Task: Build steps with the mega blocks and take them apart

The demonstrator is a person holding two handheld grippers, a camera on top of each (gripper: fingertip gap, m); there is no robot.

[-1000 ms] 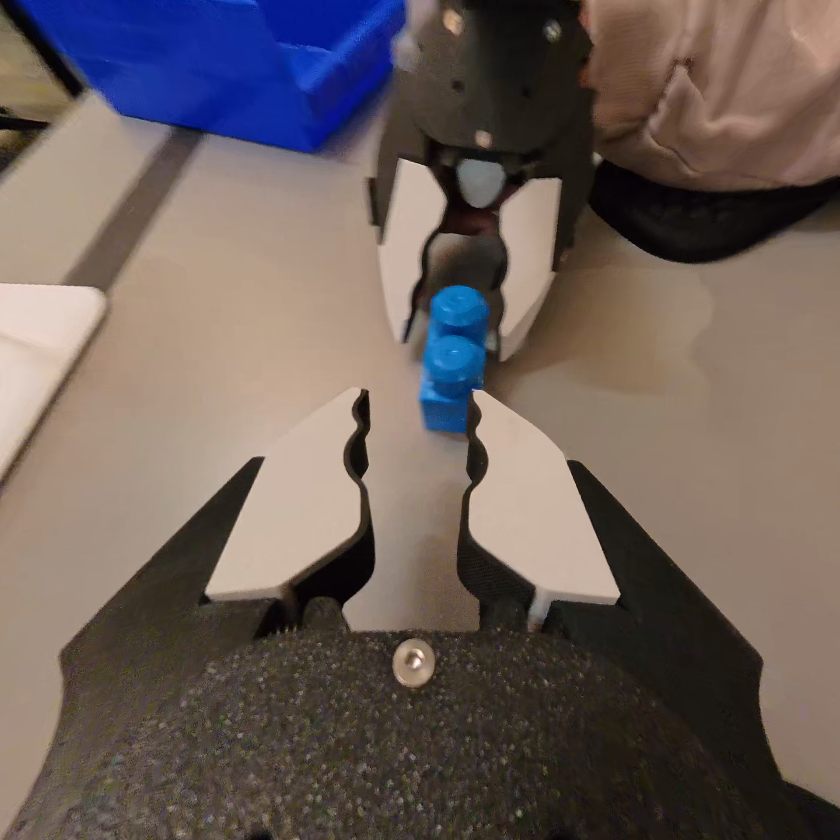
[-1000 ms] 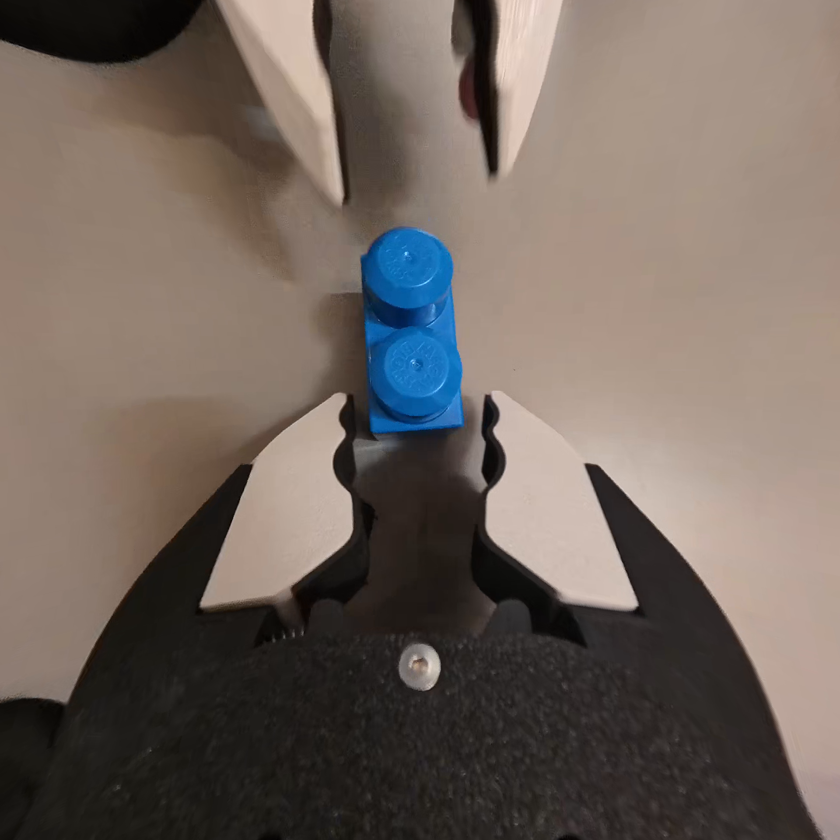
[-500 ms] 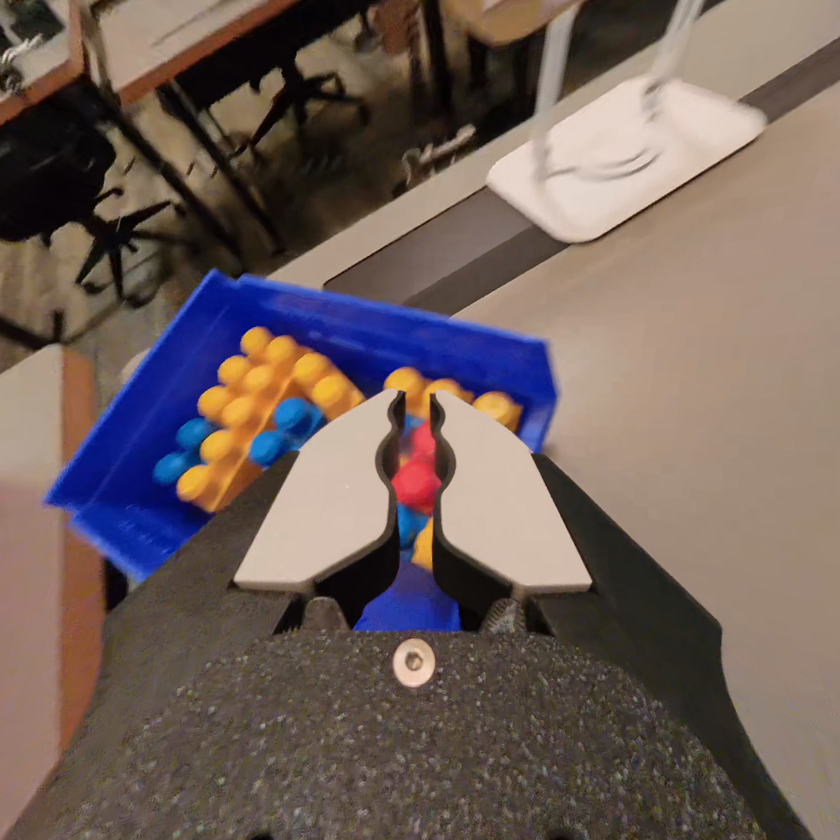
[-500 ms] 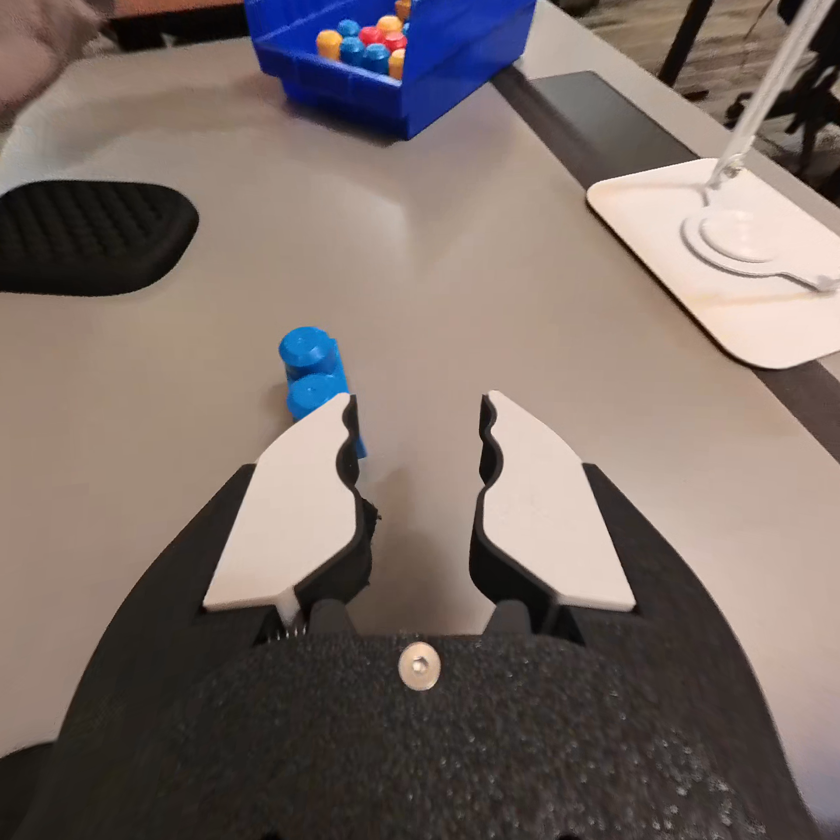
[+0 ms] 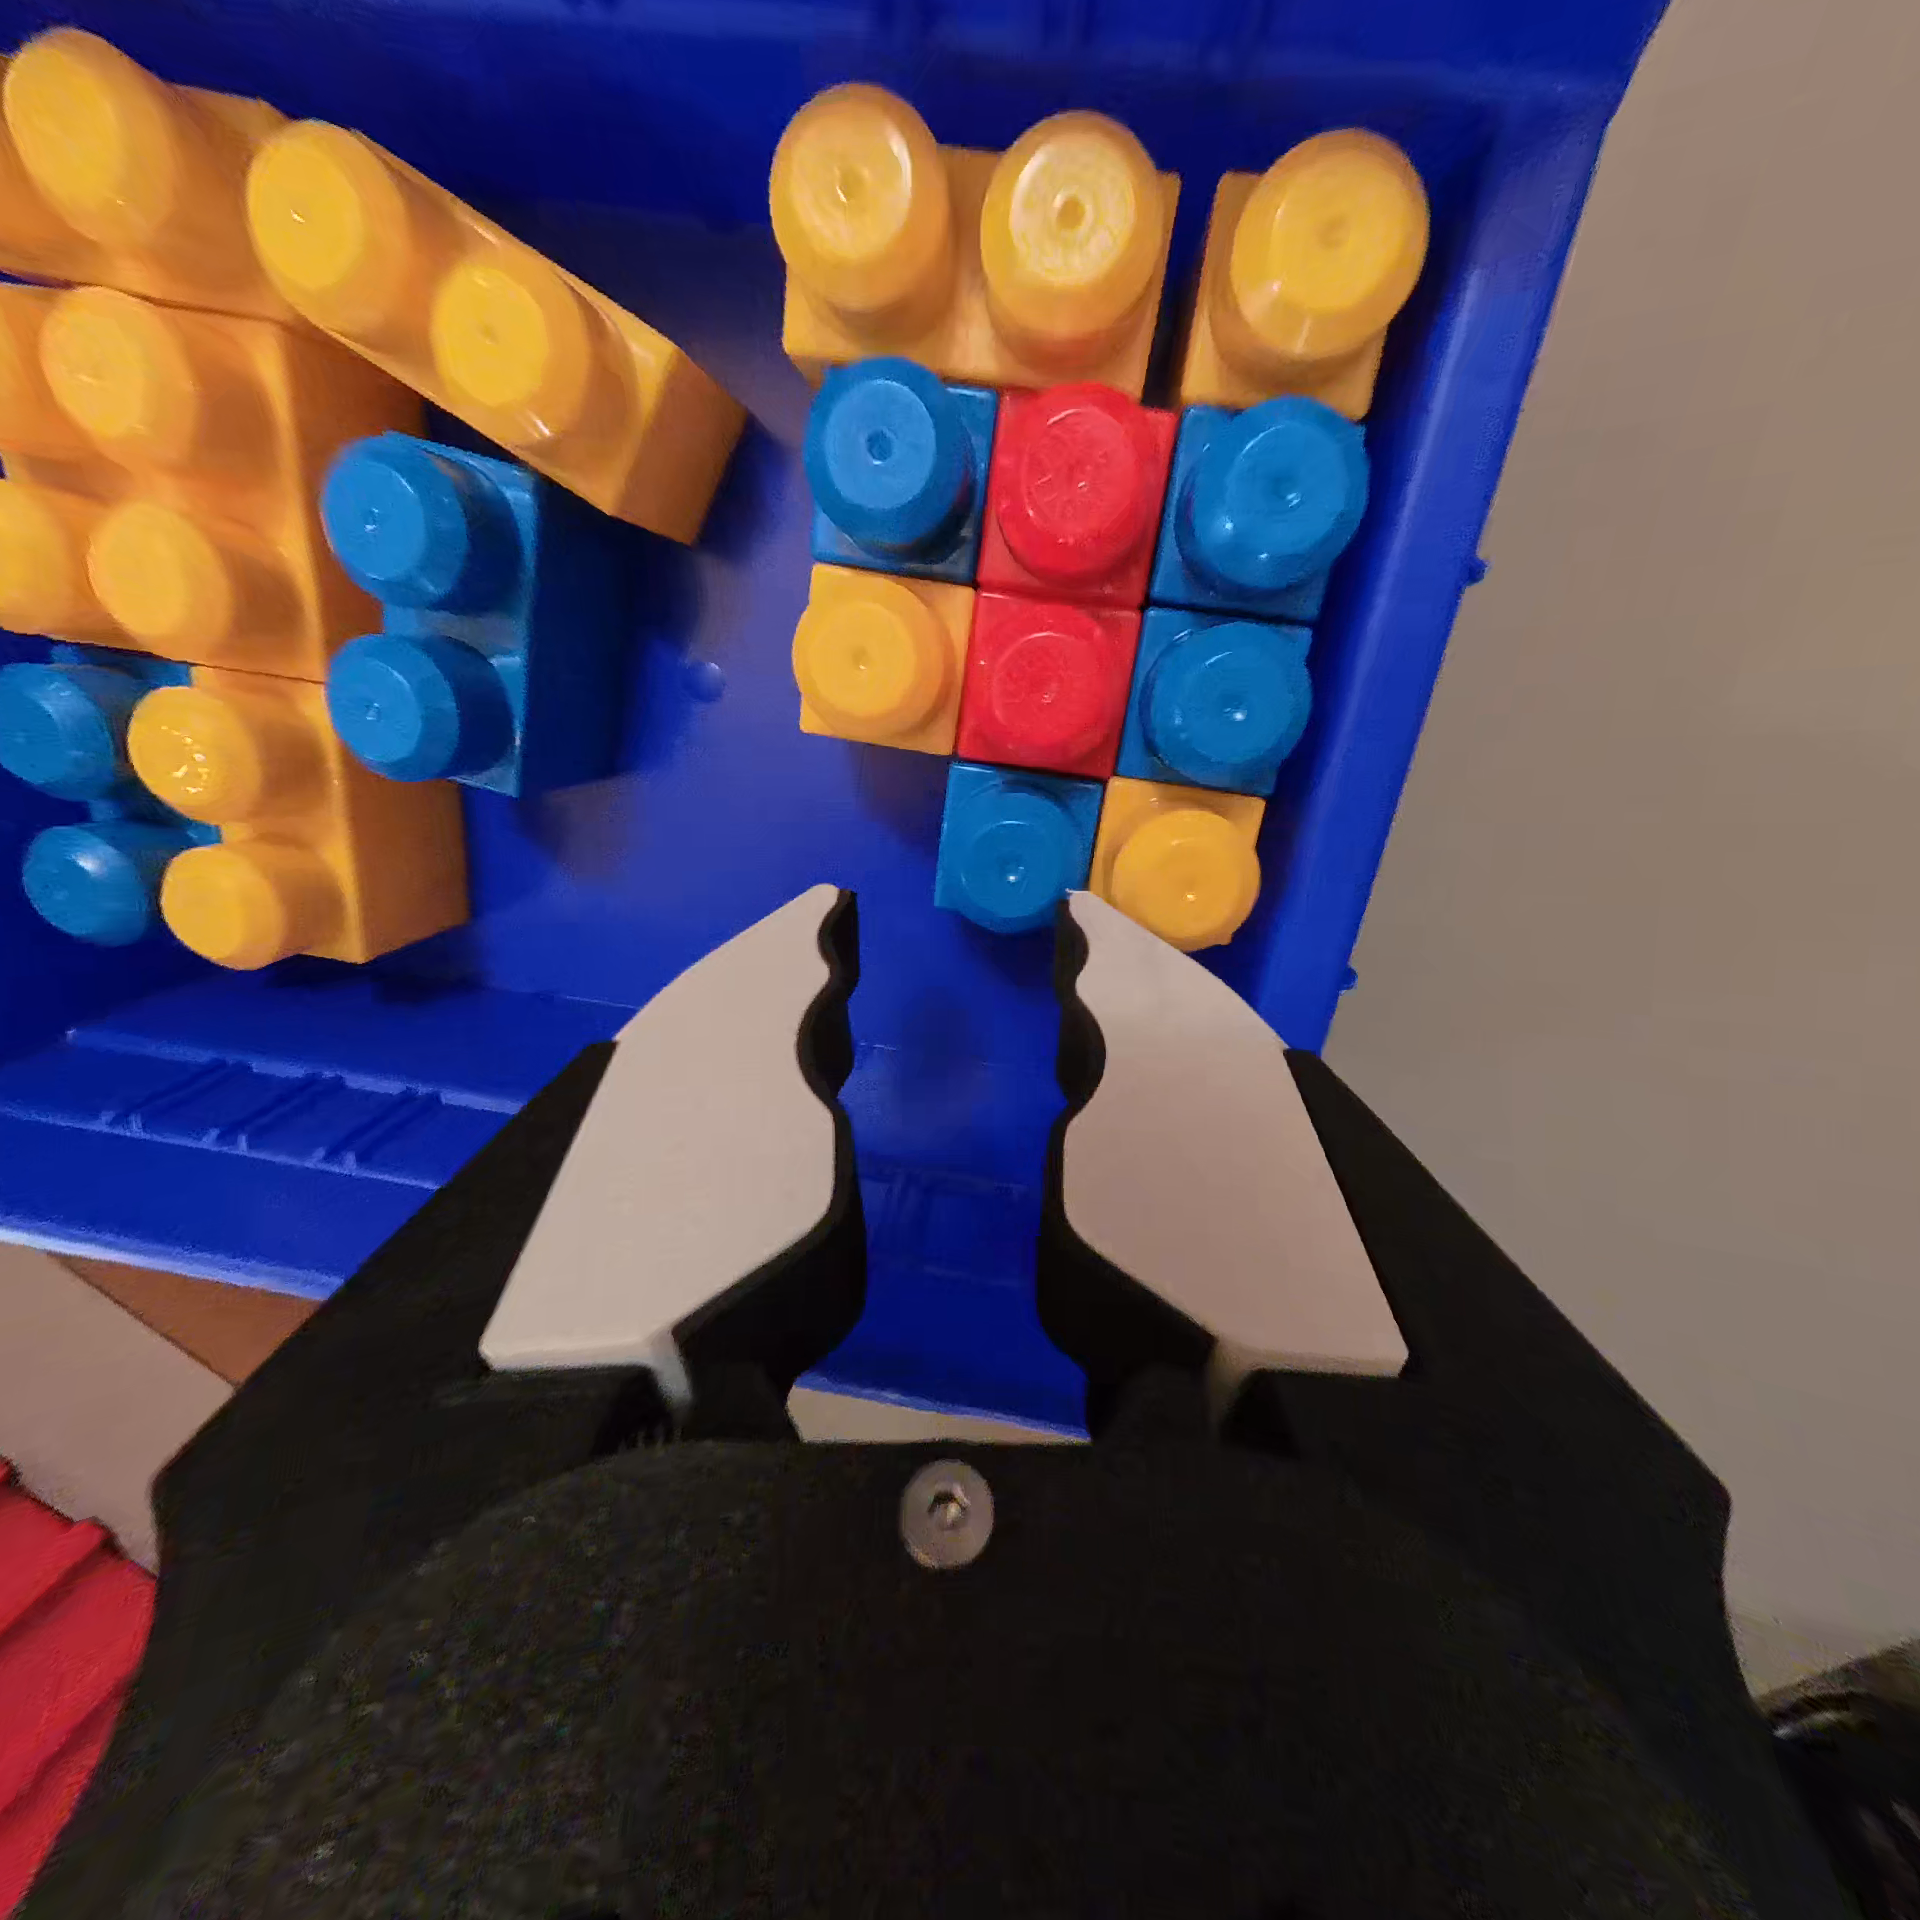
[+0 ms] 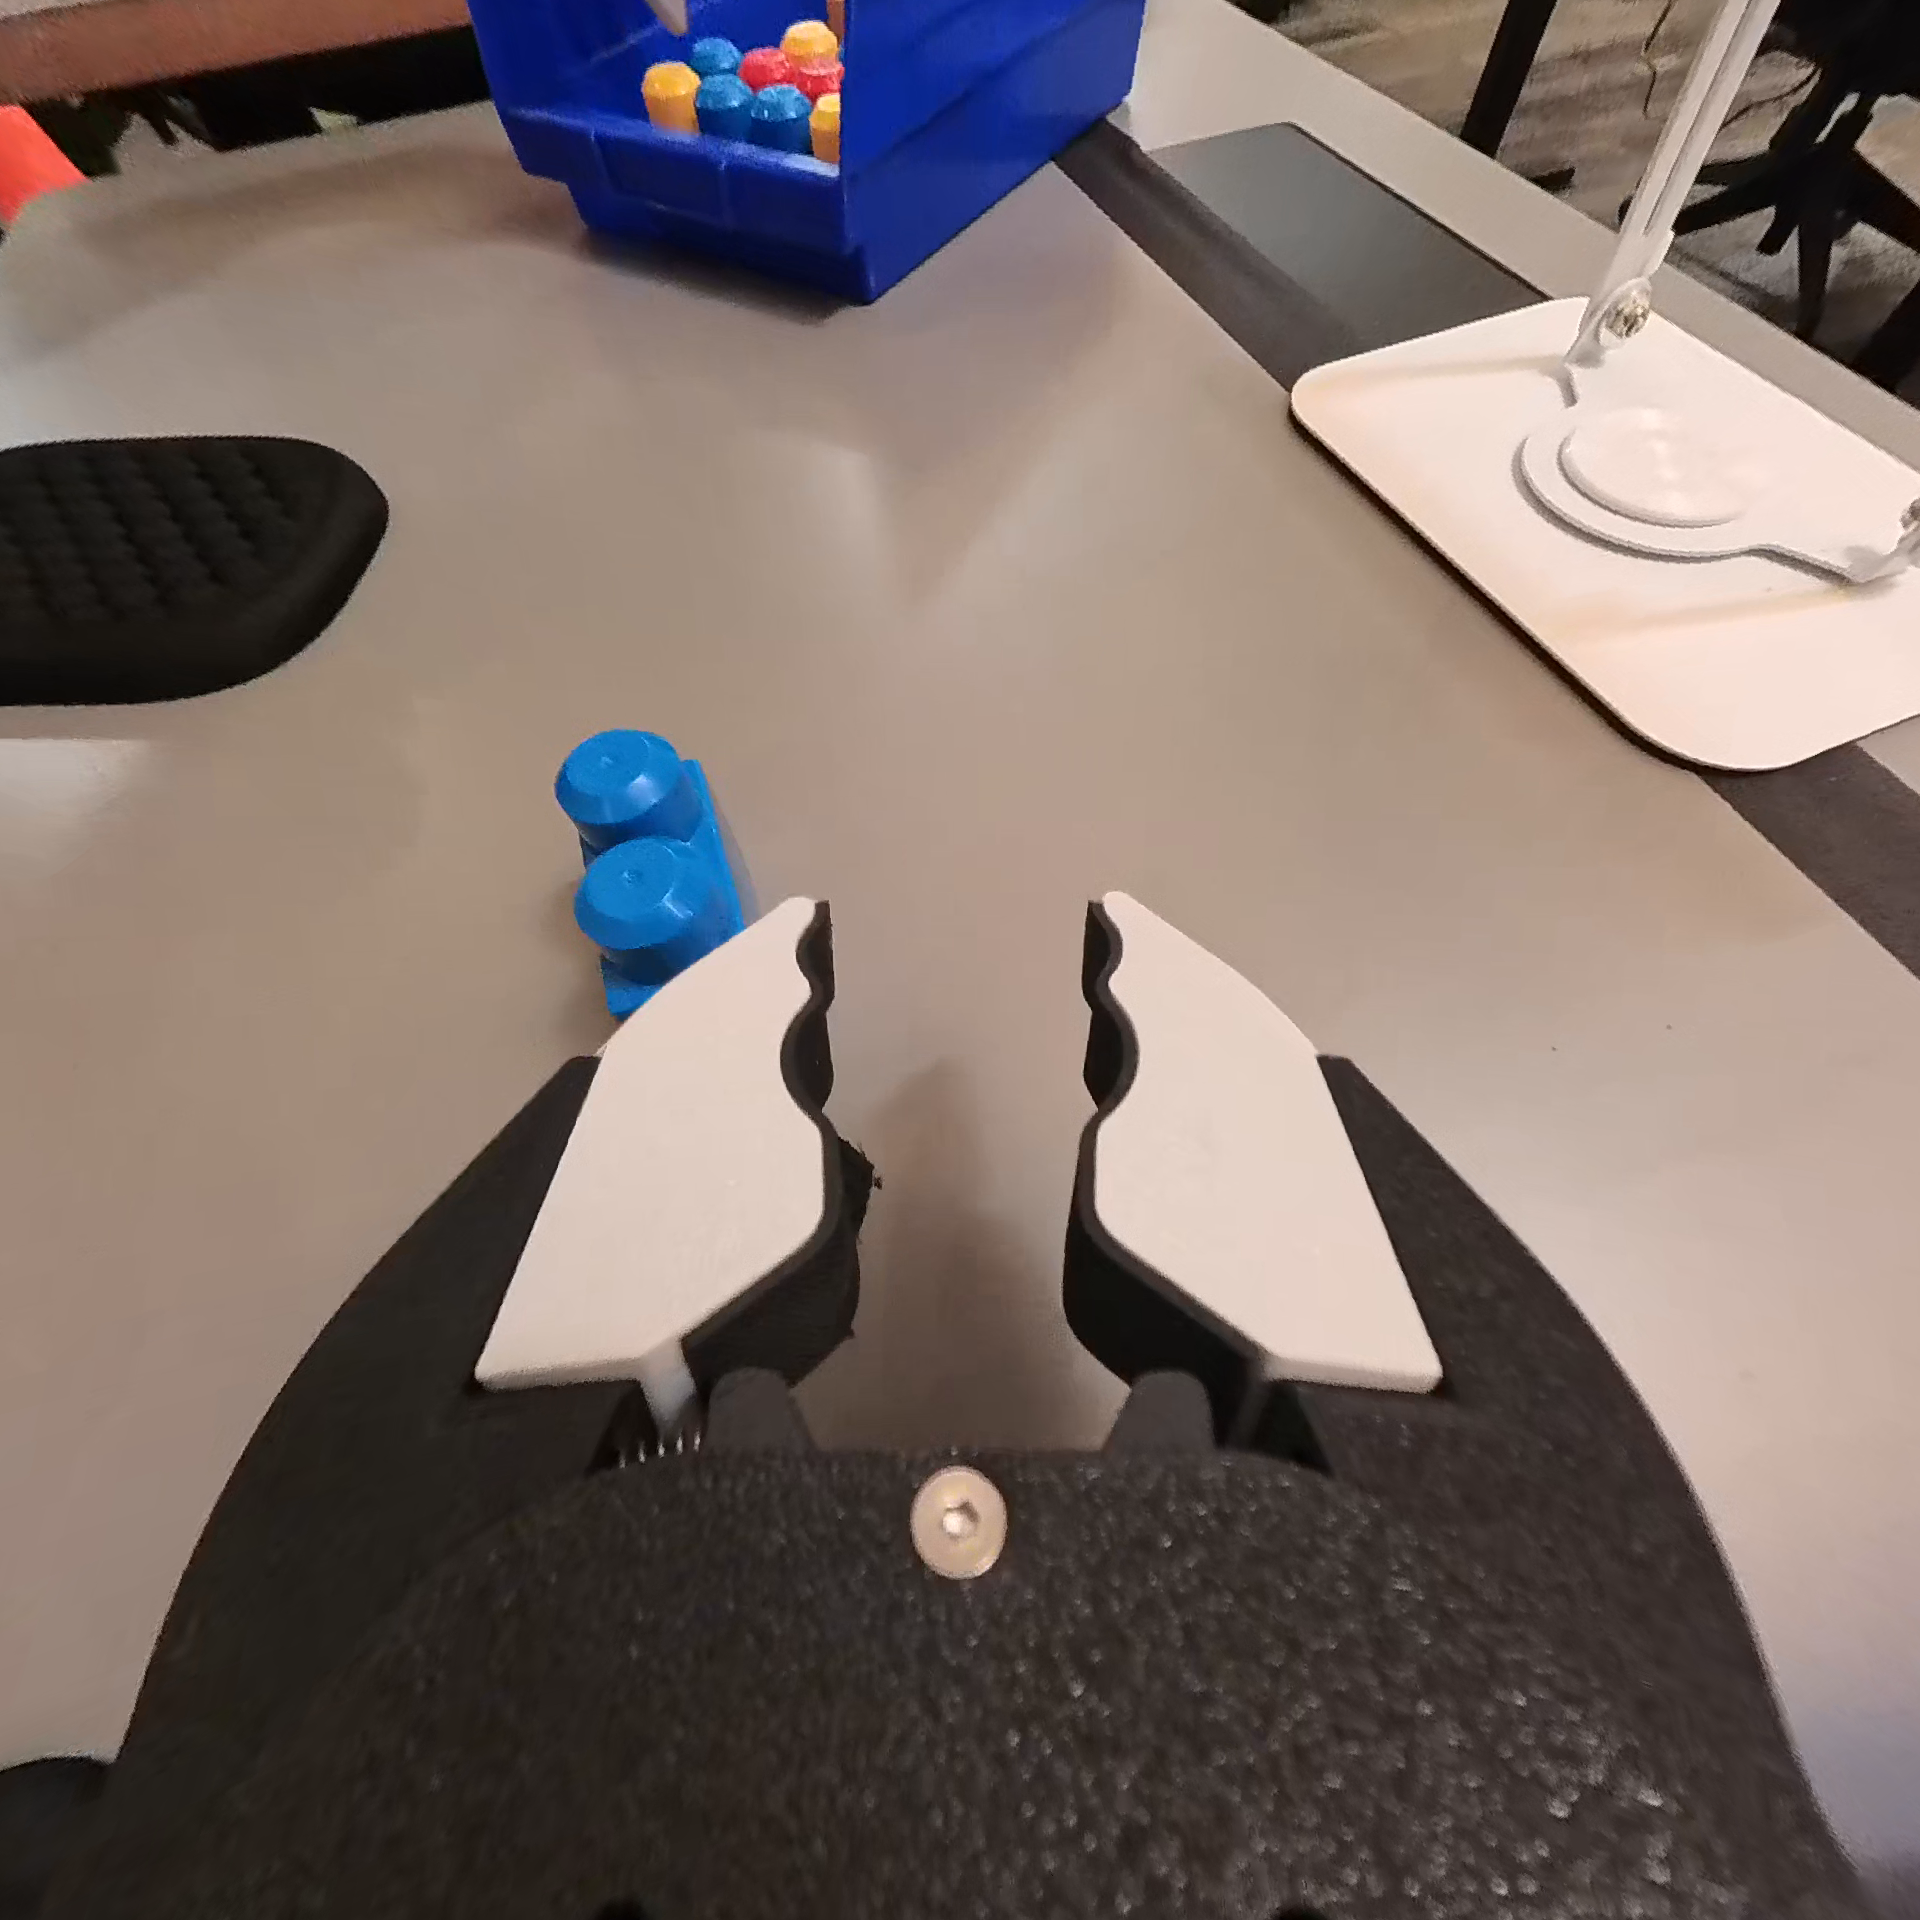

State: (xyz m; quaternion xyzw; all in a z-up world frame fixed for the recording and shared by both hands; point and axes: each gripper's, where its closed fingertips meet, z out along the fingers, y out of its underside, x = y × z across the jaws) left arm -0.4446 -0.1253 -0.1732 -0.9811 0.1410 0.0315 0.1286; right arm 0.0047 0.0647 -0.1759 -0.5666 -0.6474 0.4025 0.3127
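Note:
In the left wrist view my left gripper is open and empty, hovering over the blue bin of mega blocks. Its tips are just short of a small blue one-stud block and a yellow one. Beyond these lie red blocks, blue blocks and yellow blocks. In the right wrist view my right gripper is open and empty above the grey table. A blue two-stud block stands on the table just left of its left finger. The bin is far ahead.
Large yellow blocks and blue two-stud blocks fill the bin's left side. A black textured pad lies at the table's left. A white lamp base sits at the right by a dark seam. A red object shows at lower left. About 50 centimeters separates my left fingertips from my right. It is some 4 centimeters from my right tips to the blue two-stud block.
My left gripper left the blue block on the table, swung over to the bin, dropped close over the blocks and opened wider. My right gripper drew back from the blue block and stays open.

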